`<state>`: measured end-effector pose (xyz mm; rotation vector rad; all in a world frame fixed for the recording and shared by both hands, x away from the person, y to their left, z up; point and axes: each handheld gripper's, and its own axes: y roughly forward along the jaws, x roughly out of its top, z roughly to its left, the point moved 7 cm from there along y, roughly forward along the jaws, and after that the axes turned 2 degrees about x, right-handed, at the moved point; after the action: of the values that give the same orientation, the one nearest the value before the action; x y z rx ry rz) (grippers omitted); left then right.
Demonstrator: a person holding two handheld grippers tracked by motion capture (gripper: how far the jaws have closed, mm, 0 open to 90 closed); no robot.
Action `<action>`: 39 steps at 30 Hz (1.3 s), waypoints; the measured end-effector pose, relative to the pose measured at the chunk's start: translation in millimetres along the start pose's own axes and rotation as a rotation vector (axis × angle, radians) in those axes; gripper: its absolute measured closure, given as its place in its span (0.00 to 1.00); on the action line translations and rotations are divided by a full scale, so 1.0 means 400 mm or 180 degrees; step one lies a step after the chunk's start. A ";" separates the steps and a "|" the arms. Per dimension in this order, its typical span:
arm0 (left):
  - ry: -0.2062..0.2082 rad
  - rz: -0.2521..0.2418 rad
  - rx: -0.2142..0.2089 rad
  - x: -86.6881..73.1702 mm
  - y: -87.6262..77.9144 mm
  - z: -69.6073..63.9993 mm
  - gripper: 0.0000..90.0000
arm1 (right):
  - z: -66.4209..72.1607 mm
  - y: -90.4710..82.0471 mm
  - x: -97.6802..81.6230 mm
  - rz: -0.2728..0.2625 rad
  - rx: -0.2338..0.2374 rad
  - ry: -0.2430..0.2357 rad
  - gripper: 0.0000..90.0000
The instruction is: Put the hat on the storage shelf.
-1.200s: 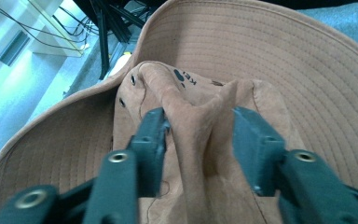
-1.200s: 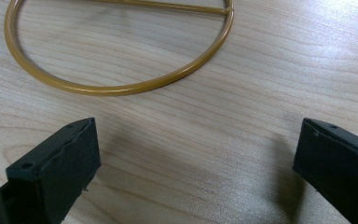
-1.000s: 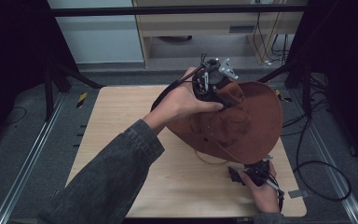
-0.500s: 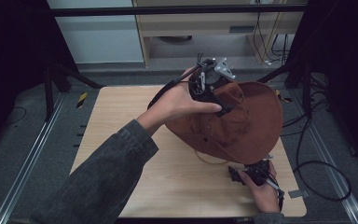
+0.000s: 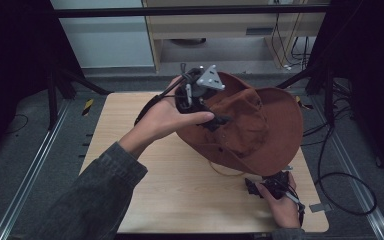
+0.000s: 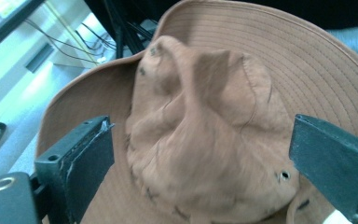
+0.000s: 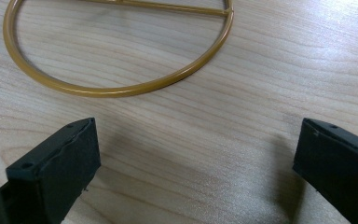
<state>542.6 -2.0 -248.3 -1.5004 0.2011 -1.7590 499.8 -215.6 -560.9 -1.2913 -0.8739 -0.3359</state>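
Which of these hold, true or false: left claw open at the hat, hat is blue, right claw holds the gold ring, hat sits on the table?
1. The left claw is open, with the hat crown between its jaws. True; the jaws have just been opening.
2. The hat is blue. False: it is brown.
3. The right claw grips the gold ring. False: it is open, and the ring lies beyond it on the wood.
4. The hat rests on the wooden table. True.

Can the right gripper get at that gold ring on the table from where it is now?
Probably yes. The right gripper has its jaws wide apart with nothing between them, and the gold ring lies just ahead on the bare wooden table; the hat covers part of it.
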 end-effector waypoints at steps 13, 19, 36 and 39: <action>-0.0257 -0.0051 0.0314 -0.166 -0.149 0.071 0.05 | 0.001 0.000 -0.001 -0.0005 -0.0022 0.0016 0.01; -0.0309 -0.0014 0.0349 -0.235 -0.181 0.068 0.05 | 0.003 -0.002 -0.001 0.0005 -0.0005 0.0039 0.01; -0.0506 0.0191 0.0449 -0.492 -0.160 0.051 0.06 | 0.003 -0.001 -0.002 -0.0003 -0.0006 0.0027 0.01; -0.0562 0.0249 0.0482 -0.548 -0.141 0.048 0.06 | 0.002 -0.002 -0.002 -0.0003 -0.0015 0.0024 0.01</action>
<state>529.2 185.0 -376.6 -1.5069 0.0352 -1.5356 498.7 -215.2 -560.9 -1.2932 -0.8677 -0.3435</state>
